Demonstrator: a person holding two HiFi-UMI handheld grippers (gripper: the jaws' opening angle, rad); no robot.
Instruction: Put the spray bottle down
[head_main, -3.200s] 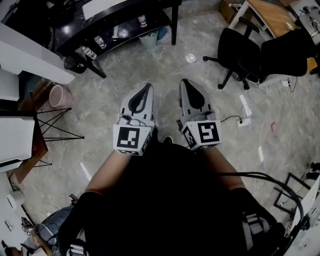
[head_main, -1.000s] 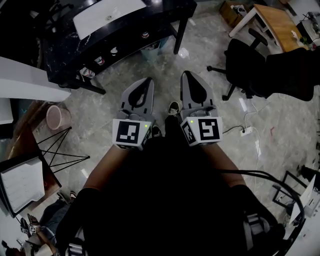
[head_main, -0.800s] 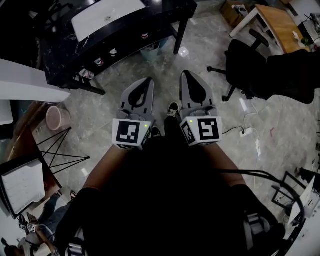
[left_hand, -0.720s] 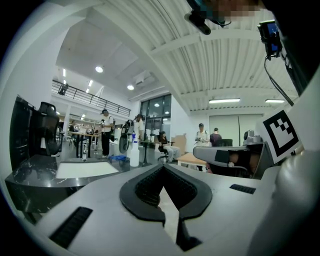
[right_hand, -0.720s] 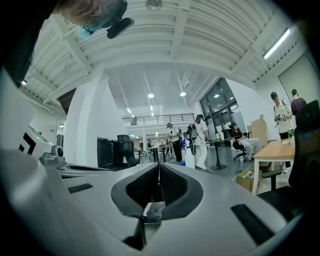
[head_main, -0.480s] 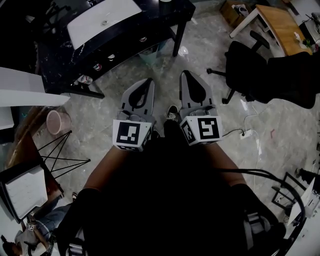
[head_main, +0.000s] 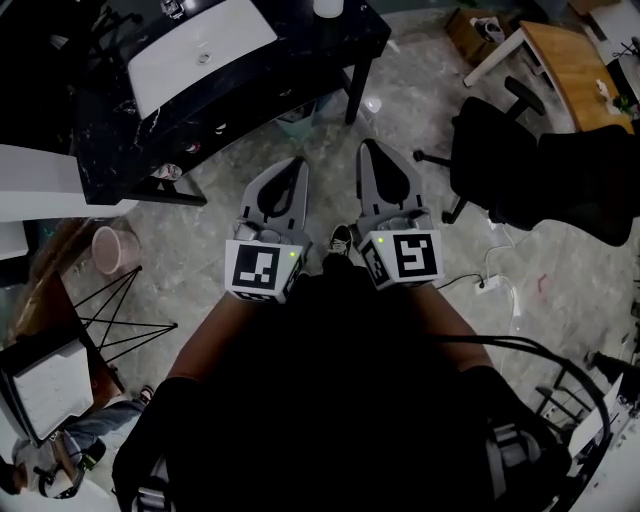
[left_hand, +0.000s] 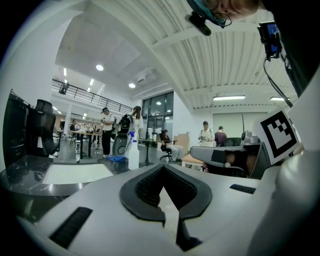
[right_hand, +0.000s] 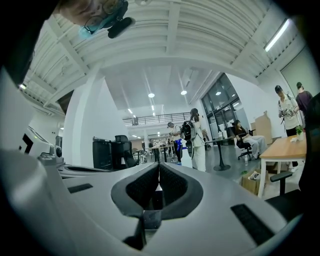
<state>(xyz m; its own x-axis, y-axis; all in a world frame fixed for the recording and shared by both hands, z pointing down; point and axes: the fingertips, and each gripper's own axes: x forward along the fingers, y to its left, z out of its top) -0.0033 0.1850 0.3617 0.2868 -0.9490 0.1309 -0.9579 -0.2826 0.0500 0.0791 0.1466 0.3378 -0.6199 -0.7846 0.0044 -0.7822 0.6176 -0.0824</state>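
Both grippers are empty right now. The left gripper (head_main: 297, 161) has its jaws closed tip to tip with nothing between them, and it's the same for the right gripper (head_main: 366, 146): pinched together on nothing. They're held side by side over the grey floor (head_main: 250, 130), pointing at the black table (head_main: 340, 45). The spray bottle (left_hand: 133, 153) is white with a blue head. It stands upright on that table, past the white slab (left_hand: 75, 172), well apart from either gripper. There's a black chair (head_main: 500, 160) off to the right.
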